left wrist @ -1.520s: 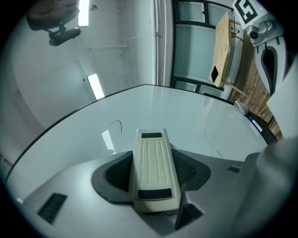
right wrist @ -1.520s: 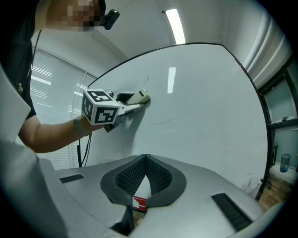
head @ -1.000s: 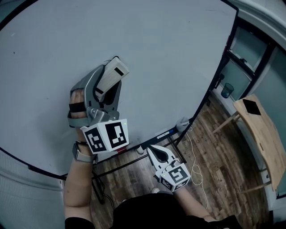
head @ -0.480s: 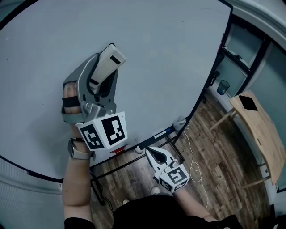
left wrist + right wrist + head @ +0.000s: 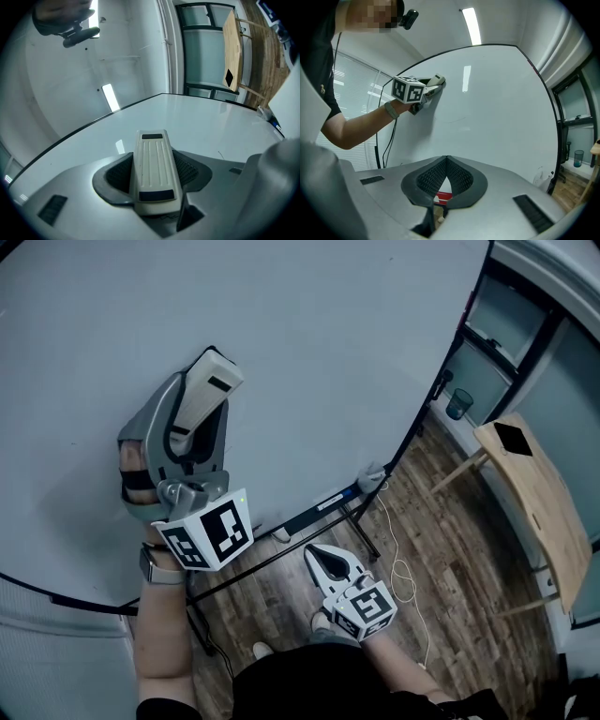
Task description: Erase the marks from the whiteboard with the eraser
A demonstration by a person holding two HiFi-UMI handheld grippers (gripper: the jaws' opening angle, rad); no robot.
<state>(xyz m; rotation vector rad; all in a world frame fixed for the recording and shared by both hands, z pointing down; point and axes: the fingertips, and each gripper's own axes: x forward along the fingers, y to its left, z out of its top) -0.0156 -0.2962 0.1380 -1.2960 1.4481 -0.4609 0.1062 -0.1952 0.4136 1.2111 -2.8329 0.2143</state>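
head view: the left gripper is raised against the whiteboard, at its lower left part, with the eraser clamped lengthwise between its jaws. in the left gripper view the eraser is seen seated between both ribbed pads, its far end projecting past the jaw tips towards the board; whether its felt face is pressed flat on the surface cannot be confirmed. the right gripper is held low, in front of the stand and clear of the board; in the right gripper view its jaws are closed tip to tip with nothing between them. the board appears almost clean; only a faint thin mark is made out to the right of the eraser. several faults are judged possible from here. the faint mark may be passed over if the stroke is not carried far enough to the right. the eraser may be twisted or levered out of the jaws if it is pressed at an angle, since it is gripped by its sides only. the board may be pushed back on its stand if too much force is applied, as no support is given by the right gripper.
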